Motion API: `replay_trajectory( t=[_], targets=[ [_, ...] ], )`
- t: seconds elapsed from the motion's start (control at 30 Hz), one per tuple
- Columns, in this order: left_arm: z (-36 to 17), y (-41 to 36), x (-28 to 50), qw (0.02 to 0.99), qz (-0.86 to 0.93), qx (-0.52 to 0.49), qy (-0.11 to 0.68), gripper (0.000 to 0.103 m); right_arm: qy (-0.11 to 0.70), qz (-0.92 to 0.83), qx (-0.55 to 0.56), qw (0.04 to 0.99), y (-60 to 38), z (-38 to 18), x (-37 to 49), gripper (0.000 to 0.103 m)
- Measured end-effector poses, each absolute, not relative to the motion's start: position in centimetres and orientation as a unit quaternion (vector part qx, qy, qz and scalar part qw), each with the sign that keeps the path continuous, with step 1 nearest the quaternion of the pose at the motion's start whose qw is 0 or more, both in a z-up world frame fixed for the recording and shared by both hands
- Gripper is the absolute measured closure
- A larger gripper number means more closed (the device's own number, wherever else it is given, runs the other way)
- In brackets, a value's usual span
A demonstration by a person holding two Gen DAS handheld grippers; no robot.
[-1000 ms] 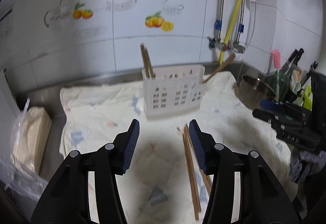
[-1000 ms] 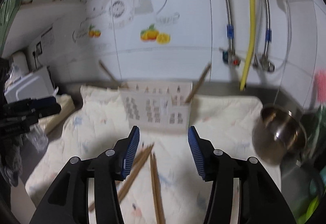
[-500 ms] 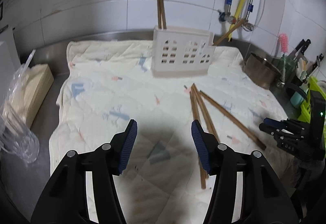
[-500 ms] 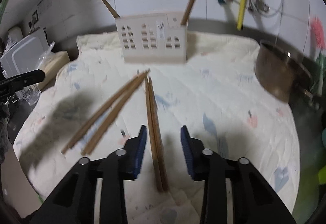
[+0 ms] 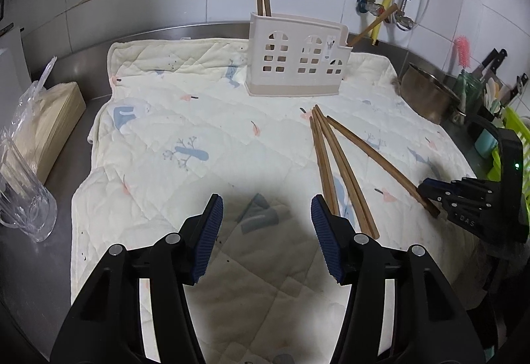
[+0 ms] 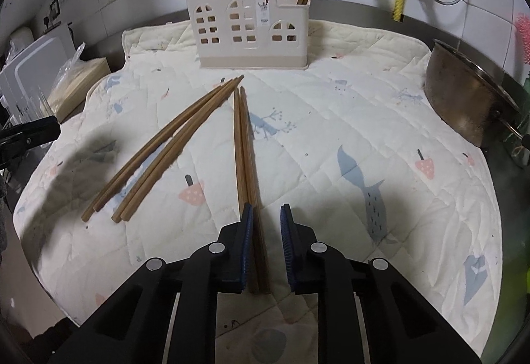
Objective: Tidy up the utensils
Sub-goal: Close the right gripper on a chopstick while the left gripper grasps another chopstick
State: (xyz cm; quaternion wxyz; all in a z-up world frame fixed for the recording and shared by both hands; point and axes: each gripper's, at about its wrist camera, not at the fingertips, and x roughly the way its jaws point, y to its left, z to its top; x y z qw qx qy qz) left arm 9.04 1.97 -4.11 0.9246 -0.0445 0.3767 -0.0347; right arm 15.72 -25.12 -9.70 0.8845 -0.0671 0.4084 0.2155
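Observation:
Several brown wooden chopsticks lie on a quilted cloth (image 6: pixel 331 118). In the right wrist view one pair of chopsticks (image 6: pixel 244 145) runs straight toward me, its near end between the jaws of my right gripper (image 6: pixel 267 214), which is partly closed around it with a gap left. More loose chopsticks (image 6: pixel 165 148) lie to the left. A beige utensil holder (image 6: pixel 251 29) with upright chopsticks stands at the back. My left gripper (image 5: pixel 266 208) is open and empty over the cloth, left of the chopsticks (image 5: pixel 334 165). The holder (image 5: pixel 298 62) shows there too.
A steel pot (image 6: pixel 470 92) sits at the cloth's right edge. A glass jug (image 5: pixel 23 198) and a bagged stack of paper (image 5: pixel 49 125) are at the left. Knives, a brush and a green rack (image 5: pixel 510 132) crowd the far right. Tiled wall with pipes behind.
Both grippers pulled back from the holder and dropped toward the cloth. My right gripper's jaws narrowed and now straddle the near end of one chopstick pair.

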Motion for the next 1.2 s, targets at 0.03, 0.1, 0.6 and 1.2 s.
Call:
replay_trajectory(
  t=[0.03, 0.1, 0.6, 1.2],
  targets=[
    [-4.2, 2.0, 9.0, 0.924, -0.035, -0.046, 0.378, 0.047, 0.409, 0.216, -0.067, 0.884, -25.1, -9.7, 15.7, 0.088],
    [-4.4, 2.0, 8.9, 0.923, -0.036, -0.048, 0.380, 0.047, 0.409, 0.217, -0.068, 0.884, -25.1, -9.7, 15.8, 0.089],
    [-5.8, 1.5, 8.6, 0.915, -0.044, -0.051, 0.399, 0.047, 0.409, 0.226, -0.089, 0.880, -24.5, -9.9, 15.0, 0.091],
    [-6.6, 1.4, 8.6, 0.910, -0.047, -0.055, 0.409, 0.047, 0.418, 0.229, -0.047, 0.878, -25.5, -9.9, 15.8, 0.096]
  ],
)
